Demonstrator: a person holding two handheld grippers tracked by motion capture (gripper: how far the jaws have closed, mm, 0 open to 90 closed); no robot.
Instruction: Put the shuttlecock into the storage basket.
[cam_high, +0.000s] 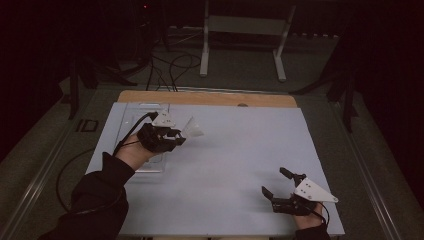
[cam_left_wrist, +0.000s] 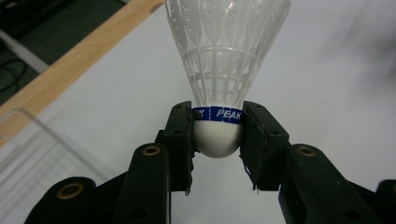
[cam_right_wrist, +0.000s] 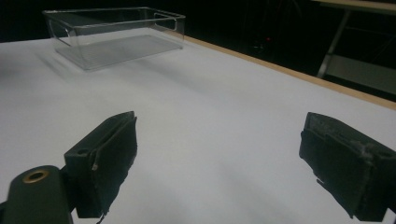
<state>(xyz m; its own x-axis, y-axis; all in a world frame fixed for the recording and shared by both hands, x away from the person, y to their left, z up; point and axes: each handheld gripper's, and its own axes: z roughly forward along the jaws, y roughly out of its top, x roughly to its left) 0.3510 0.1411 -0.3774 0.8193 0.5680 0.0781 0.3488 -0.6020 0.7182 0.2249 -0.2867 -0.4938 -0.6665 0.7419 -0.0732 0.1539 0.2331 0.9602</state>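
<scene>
High view: left tool (cam_high: 176, 136) holds a shuttlecock (cam_high: 192, 129) above the tabletop (cam_high: 235, 150), beside the clear bin (cam_high: 131, 114); right tool (cam_high: 284, 186) rests released, well apart.
Left gripper view: jaws clenched on the white cork below its blue band (cam_left_wrist: 219, 113); skirt points away.
Right gripper view: jaws spread, nothing between; bin's open top (cam_right_wrist: 112, 32) shows.
Advice: keep the grip on the cork, never the skirt.

The left gripper (cam_high: 176, 137) and right gripper (cam_high: 276, 183) were black, brass-riveted, grey-plated, trailing black cables; sleeves (cam_high: 95, 200) were black.
</scene>
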